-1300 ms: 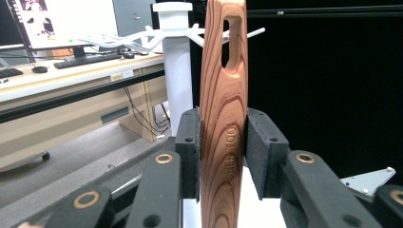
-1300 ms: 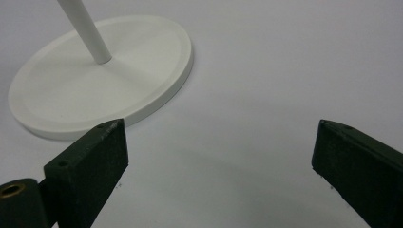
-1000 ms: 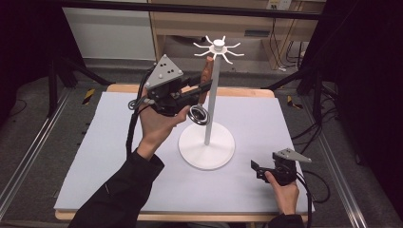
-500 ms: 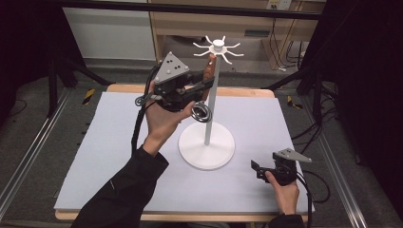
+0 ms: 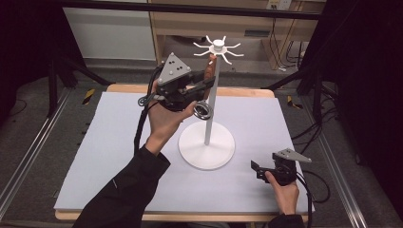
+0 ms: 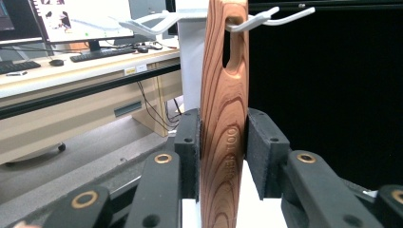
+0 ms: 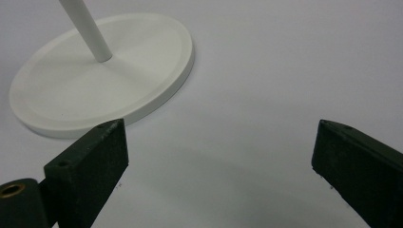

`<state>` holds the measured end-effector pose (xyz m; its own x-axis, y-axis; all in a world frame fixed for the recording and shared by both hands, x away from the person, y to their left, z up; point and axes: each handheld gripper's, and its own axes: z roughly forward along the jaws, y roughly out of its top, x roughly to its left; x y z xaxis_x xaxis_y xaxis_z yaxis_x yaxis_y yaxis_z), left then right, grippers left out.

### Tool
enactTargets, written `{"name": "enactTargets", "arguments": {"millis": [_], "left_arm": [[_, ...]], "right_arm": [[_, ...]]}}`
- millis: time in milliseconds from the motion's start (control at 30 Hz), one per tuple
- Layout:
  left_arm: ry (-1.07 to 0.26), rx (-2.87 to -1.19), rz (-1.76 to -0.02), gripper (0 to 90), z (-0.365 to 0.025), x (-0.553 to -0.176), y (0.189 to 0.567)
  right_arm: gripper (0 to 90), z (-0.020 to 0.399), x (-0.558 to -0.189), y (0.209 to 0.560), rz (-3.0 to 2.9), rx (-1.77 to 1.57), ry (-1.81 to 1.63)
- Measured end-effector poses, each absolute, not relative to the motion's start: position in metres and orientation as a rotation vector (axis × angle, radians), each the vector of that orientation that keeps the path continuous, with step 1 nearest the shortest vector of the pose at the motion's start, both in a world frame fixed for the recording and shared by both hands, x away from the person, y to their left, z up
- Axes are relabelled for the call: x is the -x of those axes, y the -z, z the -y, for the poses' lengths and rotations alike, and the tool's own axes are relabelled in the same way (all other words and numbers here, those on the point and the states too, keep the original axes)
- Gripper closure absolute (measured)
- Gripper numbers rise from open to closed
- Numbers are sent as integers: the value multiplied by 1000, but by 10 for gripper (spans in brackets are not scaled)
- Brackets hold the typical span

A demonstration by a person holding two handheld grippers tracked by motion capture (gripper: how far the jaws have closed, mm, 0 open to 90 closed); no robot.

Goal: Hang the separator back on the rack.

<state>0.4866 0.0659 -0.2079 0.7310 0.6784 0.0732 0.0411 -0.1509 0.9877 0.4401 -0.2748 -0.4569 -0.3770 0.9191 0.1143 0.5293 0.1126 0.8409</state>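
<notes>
A utensil with a striped wooden handle (image 6: 224, 118) stands upright at the white hook stand (image 5: 207, 147). My left gripper (image 5: 207, 81) is shut on the handle (image 5: 210, 71), high up beside the pole. In the left gripper view its black pads (image 6: 189, 142) clamp the wood from both sides, and a white hook (image 6: 259, 19) reaches into the hole at the handle's top. A round metal head (image 5: 203, 110) hangs below the gripper. My right gripper (image 5: 258, 171) rests low on the mat at the front right. It is open with nothing between its jaws (image 7: 221, 161), and it faces the stand's base (image 7: 100, 80).
A pale mat (image 5: 95, 156) covers the wooden table. The stand's ring of hooks (image 5: 219, 47) spreads out at the top of the pole. A desk with a monitor (image 6: 85, 19) and a keyboard lies beyond the table.
My left gripper has lifted the utensil higher along the pole, bringing the handle's top up to the hooks. The right gripper has stayed still.
</notes>
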Motion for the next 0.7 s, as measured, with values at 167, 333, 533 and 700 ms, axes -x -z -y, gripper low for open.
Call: {"name": "enactTargets", "arguments": {"millis": [167,333,533,700], "left_arm": [[-637,-1648,-563,584,-71,-483,211],[-621,-1656,-560,536,-84,-478,215],[-619,-1695,-561,473,-103,-468,230],[-614,-1712,-581,425,-125,-461,255]], "right_arm": [[54,275,-440,457,-1955,-1406,-1183],[54,277,-440,456,-1953,-1405,-1186],[53,280,-439,457,-1940,-1419,-1195],[53,279,-440,458,-1957,-1408,-1190]]}}
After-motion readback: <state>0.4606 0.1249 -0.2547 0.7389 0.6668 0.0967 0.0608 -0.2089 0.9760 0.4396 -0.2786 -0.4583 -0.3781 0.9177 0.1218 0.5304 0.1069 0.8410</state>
